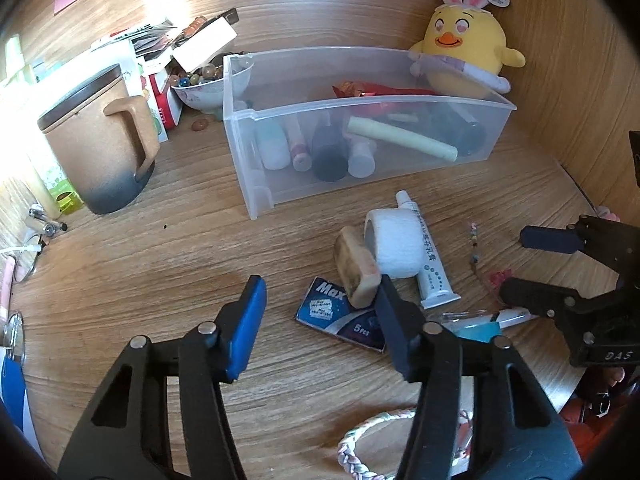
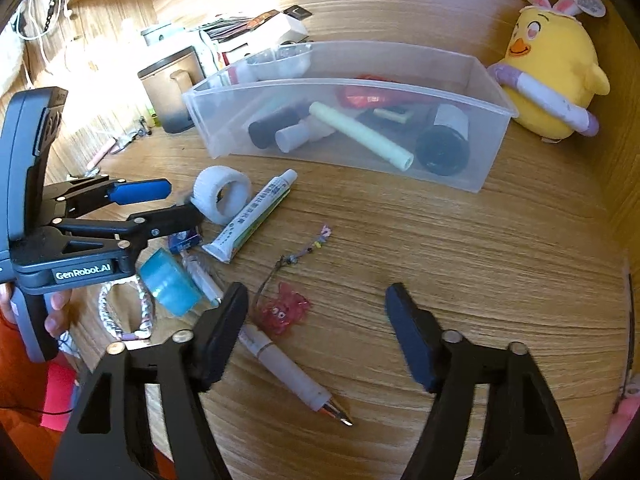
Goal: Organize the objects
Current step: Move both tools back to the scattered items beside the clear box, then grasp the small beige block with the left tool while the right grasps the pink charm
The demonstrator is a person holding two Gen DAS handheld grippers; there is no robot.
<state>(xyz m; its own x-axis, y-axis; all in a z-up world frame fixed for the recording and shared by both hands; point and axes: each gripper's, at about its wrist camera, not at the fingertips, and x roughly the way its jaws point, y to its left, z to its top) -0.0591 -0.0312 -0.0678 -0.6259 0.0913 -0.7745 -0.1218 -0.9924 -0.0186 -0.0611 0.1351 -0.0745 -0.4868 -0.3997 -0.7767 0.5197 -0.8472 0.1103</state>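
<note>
A clear plastic bin [image 1: 400, 100] [image 2: 492, 80] holds bottles, a pale yellow tube [image 1: 400, 136] [image 2: 360, 136] and red wrappers. In front of it on the wooden desk lie a white tape roll [image 1: 400, 244] [image 2: 224, 194], a white ointment tube [image 1: 430, 268] [image 2: 256, 216], a beige eraser block [image 1: 356, 268], a blue blade box [image 1: 340, 316], a pen [image 2: 288, 372], a red charm [image 2: 284, 308] and a teal roll [image 2: 168, 284]. My left gripper [image 1: 320, 308] [image 2: 180, 200] is open, its right finger beside the eraser. My right gripper [image 2: 316, 320] [image 1: 516, 264] is open and empty above the pen.
A brown lidded mug [image 1: 100, 140] [image 2: 168, 84] stands left of the bin. A bowl of beads [image 1: 212, 84] and boxes sit behind it. A yellow plush chick [image 1: 464, 44] [image 2: 552, 76] leans at the back right. A braided bracelet [image 1: 380, 440] [image 2: 124, 312] lies near the front edge.
</note>
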